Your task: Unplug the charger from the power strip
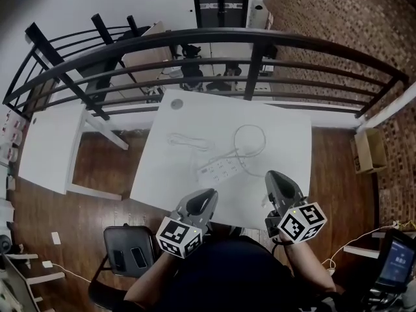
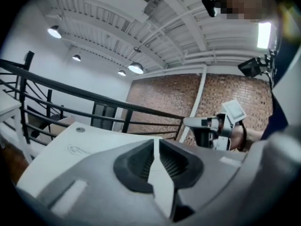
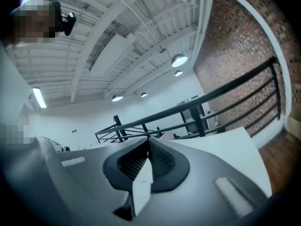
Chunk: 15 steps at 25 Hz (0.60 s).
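Note:
A white power strip (image 1: 221,169) lies near the middle of the white table (image 1: 286,135). A thin white cord loops behind it (image 1: 250,138), and a second white cable (image 1: 188,142) lies to its left. Whether a plug sits in the strip is too small to tell. My left gripper (image 1: 208,195) hovers over the table's near edge, shut and empty. My right gripper (image 1: 273,176) is raised at the near right, also shut with nothing held. In the left gripper view the jaws (image 2: 156,144) meet, and the right gripper (image 2: 218,126) shows beyond them. In the right gripper view the jaws (image 3: 148,144) are closed too.
A black metal railing (image 1: 214,41) curves behind the table, with a brick wall (image 1: 325,25) at the right. A second white table (image 1: 49,145) stands at the left, a black chair (image 1: 127,255) at the near left, and a cardboard box (image 1: 370,149) on the wooden floor at the right.

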Each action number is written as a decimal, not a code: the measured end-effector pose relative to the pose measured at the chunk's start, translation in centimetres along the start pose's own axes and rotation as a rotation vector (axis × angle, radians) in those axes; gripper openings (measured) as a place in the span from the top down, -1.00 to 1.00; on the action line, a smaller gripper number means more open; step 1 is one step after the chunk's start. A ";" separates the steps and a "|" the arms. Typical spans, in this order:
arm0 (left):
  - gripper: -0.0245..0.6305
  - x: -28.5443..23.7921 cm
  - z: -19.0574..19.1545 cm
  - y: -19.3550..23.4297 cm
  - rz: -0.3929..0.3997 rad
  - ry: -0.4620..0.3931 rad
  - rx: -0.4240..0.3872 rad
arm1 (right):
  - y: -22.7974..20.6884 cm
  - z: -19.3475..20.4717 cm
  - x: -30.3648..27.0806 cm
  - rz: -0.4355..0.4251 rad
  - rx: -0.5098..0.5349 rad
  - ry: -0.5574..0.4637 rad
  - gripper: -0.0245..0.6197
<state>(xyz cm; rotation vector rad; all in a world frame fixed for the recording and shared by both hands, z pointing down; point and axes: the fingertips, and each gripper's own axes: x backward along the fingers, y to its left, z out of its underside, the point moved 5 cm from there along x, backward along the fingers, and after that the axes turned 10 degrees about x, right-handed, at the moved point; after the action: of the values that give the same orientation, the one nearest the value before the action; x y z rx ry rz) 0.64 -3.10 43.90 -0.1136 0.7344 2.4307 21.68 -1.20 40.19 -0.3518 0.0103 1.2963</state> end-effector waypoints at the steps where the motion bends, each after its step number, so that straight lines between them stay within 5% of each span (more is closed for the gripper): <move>1: 0.82 0.0 -0.6 -0.4 0.016 -0.010 -0.010 | 0.7 -0.7 -0.1 -0.011 0.048 -0.014 0.89; 6: 0.82 0.3 -2.9 -1.8 0.068 -0.054 -0.047 | 3.1 -2.4 -0.2 -0.011 0.250 -0.052 0.89; 15: 0.82 -0.2 -2.4 -1.1 0.101 -0.021 -0.066 | 3.7 -1.8 -1.2 0.014 0.272 -0.026 0.89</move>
<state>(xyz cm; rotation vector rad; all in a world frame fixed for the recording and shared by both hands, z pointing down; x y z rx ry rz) 1.20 -3.74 41.38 -0.0785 0.6651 2.5491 18.18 -1.94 37.75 -0.1027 0.1657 1.2937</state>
